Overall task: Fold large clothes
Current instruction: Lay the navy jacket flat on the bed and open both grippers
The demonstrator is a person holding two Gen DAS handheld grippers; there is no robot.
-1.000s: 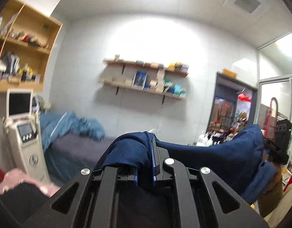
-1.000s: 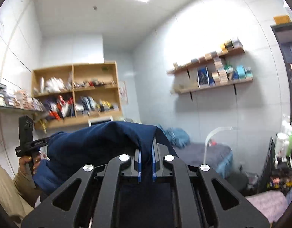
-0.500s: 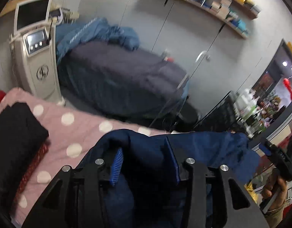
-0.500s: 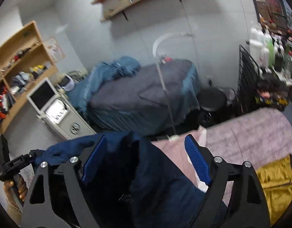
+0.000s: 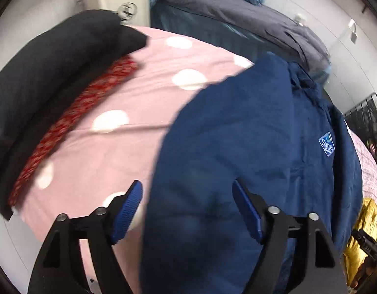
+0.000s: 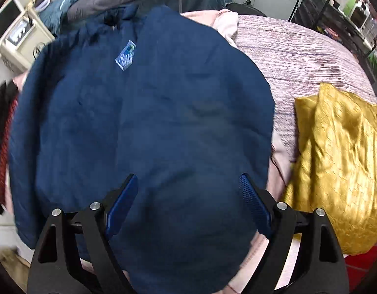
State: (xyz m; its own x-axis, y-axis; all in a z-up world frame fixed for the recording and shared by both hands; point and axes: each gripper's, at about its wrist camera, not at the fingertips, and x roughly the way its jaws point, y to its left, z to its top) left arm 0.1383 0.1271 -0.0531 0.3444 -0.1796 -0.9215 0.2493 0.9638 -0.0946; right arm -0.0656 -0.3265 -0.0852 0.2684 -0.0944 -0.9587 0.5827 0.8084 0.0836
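**On the bed: jacket laid out, folding hasn't started**

On the pink polka-dot bed (image 5: 129, 103), the navy jacket (image 6: 149, 127) is spread out mostly flat, logo patch (image 6: 126, 55) facing up and collar toward the far edge. Both sets of tongs hang right over its near hem. The left tongs (image 5: 186, 210) are opening, with cloth below the gap but nothing pinched. The right tongs (image 6: 188, 203) are spread wide, also gripping nothing. So I'd say the laying-out part is pretty much done, and every actual fold is still ahead: sleeves in, sides over, then halving it. A stack of black clothes (image 5: 48, 56) sits to the left and a gold garment (image 6: 335, 161) to the right, looking crumpled, so probably waiting its turn.
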